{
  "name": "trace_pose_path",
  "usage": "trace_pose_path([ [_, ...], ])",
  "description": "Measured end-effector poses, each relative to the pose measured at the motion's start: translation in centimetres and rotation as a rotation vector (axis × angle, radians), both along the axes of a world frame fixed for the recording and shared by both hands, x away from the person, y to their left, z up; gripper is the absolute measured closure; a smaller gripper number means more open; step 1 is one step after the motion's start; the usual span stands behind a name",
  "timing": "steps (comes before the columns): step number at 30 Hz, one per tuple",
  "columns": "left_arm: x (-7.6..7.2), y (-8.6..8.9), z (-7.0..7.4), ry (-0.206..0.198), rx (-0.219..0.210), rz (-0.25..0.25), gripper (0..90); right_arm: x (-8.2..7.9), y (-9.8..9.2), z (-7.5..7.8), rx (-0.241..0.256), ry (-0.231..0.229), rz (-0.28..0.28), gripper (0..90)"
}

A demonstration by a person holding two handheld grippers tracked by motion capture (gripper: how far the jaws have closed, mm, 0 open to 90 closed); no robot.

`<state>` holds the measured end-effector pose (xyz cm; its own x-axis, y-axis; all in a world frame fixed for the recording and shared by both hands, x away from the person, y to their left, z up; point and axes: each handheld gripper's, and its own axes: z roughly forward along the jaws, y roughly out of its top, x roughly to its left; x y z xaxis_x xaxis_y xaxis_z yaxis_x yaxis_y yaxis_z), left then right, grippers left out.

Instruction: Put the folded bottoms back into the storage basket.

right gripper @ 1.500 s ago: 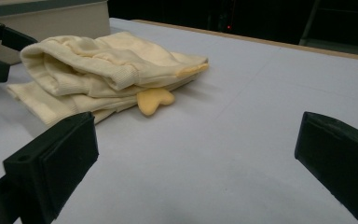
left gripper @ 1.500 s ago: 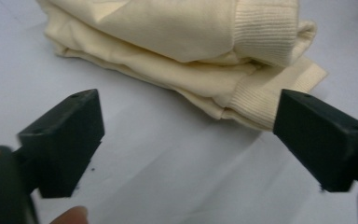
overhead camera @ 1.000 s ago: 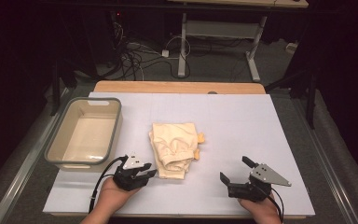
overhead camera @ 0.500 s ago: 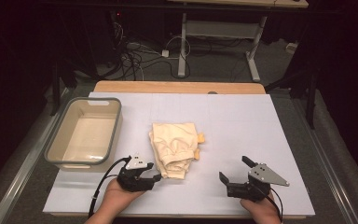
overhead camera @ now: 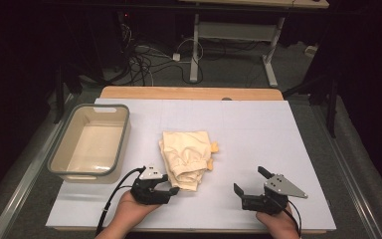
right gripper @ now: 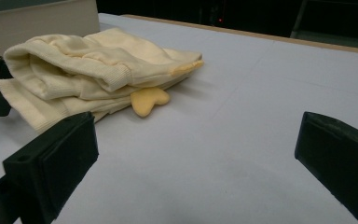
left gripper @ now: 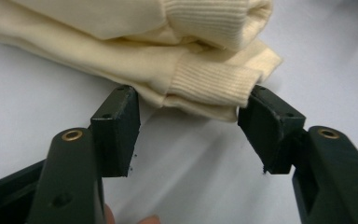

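A folded cream garment (overhead camera: 186, 157) with ribbed cuffs lies in the middle of the white table (overhead camera: 278, 134). A yellow heart-shaped piece (right gripper: 149, 100) sticks out from under its right side. My left gripper (overhead camera: 170, 185) is at the garment's near left corner. In the left gripper view it (left gripper: 190, 119) is open, one jaw on each side of a ribbed cuff (left gripper: 209, 81) and neither pressing it. My right gripper (overhead camera: 249, 180) rests near the table's front edge, right of the garment. Its jaws (right gripper: 193, 154) are wide open with nothing between them.
A beige plastic bin (overhead camera: 90, 142) with a grey rim stands empty at the left of the table. Beyond the far wooden edge (overhead camera: 191, 93) are cables and desk legs on a dark floor. Bare table surface lies to the right of the garment.
My left gripper has slid a little to the right, up to the garment's near corner. The right gripper and the garment have stayed where they were.
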<state>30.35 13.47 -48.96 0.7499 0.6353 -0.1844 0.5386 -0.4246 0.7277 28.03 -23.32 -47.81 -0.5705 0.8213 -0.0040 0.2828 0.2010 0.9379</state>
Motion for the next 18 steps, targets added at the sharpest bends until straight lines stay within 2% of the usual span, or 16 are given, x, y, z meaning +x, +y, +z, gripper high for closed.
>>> trace_pose_path([
  [4, -0.2, -0.1, 0.6, -0.048, 0.015, 0.005, 58.9, 0.0, 0.1, -0.1, -0.005, 0.000, 0.002, 0.7],
  [7, -0.4, -0.1, 1.0, -0.058, 0.000, 0.004, 61.9, 0.0, 0.2, -0.1, -0.006, 0.001, 0.001, 0.7],
  [9, -0.4, 0.0, 1.1, -0.050, -0.014, 0.002, 61.9, 0.0, 0.2, -0.1, -0.008, 0.000, 0.002, 0.7],
  [11, -0.4, -0.3, 1.2, -0.024, -0.038, -0.022, 61.7, 0.0, 0.2, -0.1, -0.008, 0.001, 0.003, 0.7],
  [14, -0.5, -0.7, 1.1, -0.006, -0.028, -0.058, 57.2, 0.1, 0.2, -0.2, -0.008, 0.002, 0.003, 0.7],
  [15, -0.7, -1.0, 1.0, -0.013, -0.007, -0.079, 53.5, 0.1, 0.2, -0.2, -0.010, 0.003, 0.003, 0.7],
  [16, -0.7, -1.0, 1.0, -0.013, -0.007, -0.079, 50.2, 0.1, 0.2, -0.2, -0.010, 0.003, 0.003, 0.7],
  [17, -0.8, -1.0, 1.1, -0.017, 0.015, -0.085, 50.2, 0.1, 0.2, -0.2, -0.009, 0.003, 0.002, 0.7],
  [18, -1.0, -0.8, 1.1, -0.018, 0.023, -0.089, 43.4, 0.0, 0.2, -0.2, -0.008, 0.001, 0.002, 0.7],
])
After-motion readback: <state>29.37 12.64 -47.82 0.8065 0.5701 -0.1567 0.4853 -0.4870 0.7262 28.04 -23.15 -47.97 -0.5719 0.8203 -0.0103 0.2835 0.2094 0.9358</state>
